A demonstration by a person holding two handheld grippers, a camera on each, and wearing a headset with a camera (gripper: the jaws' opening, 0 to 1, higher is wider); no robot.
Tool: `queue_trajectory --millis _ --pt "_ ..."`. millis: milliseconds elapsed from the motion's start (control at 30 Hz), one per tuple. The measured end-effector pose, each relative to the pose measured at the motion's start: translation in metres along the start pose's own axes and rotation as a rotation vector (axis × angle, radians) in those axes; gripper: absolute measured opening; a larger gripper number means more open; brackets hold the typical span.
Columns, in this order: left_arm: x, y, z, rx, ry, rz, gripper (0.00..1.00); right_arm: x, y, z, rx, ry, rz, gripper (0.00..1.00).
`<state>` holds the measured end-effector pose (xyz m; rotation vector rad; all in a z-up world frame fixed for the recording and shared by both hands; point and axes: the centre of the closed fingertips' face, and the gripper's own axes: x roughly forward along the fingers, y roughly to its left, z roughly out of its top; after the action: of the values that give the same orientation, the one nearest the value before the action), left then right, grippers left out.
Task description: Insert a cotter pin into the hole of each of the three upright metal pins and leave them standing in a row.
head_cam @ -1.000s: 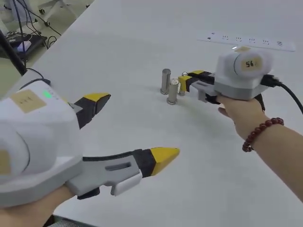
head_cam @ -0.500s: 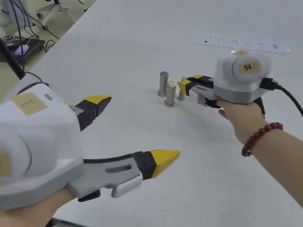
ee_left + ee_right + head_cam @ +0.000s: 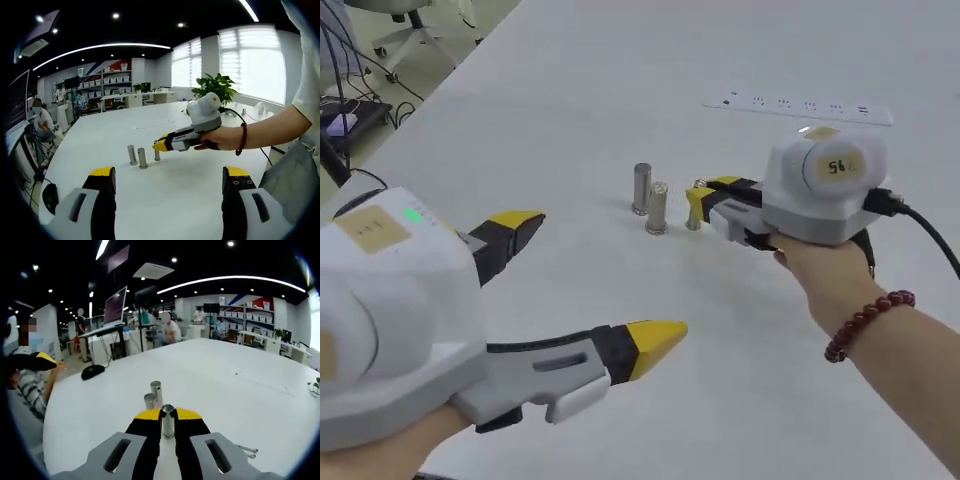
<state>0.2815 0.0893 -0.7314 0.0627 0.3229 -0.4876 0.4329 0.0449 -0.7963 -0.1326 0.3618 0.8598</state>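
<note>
Three upright metal pins stand close together on the white table. In the head view they are the far pin (image 3: 642,188), the middle pin (image 3: 658,208) and the near-right pin (image 3: 696,208). My right gripper (image 3: 700,200) is shut on the near-right pin (image 3: 168,421), its yellow tips pressing both sides. Beyond it stand the other two pins (image 3: 150,401) (image 3: 156,389). My left gripper (image 3: 585,283) hovers open at the lower left, well short of the pins, with nothing between its fingers. From the left gripper (image 3: 168,176), the pins (image 3: 142,157) and the right gripper (image 3: 161,145) lie ahead.
A white power strip (image 3: 798,108) lies at the far side of the table. Small thin metal pieces (image 3: 247,450) lie on the table to the right of the right gripper. A black cable (image 3: 930,215) trails from the right gripper. Office desks and people are in the background.
The head camera has shifted, so everything sits a little further left. The right gripper stays shut on the same pin and the left stays open.
</note>
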Motion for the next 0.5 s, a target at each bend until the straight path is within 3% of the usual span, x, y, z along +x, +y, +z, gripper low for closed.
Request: queue_trajectory --millis 500 --pt "-0.003 -0.01 0.002 0.009 -0.004 -0.022 0.87 -0.029 0.005 -0.019 0.017 0.024 -0.04 0.1"
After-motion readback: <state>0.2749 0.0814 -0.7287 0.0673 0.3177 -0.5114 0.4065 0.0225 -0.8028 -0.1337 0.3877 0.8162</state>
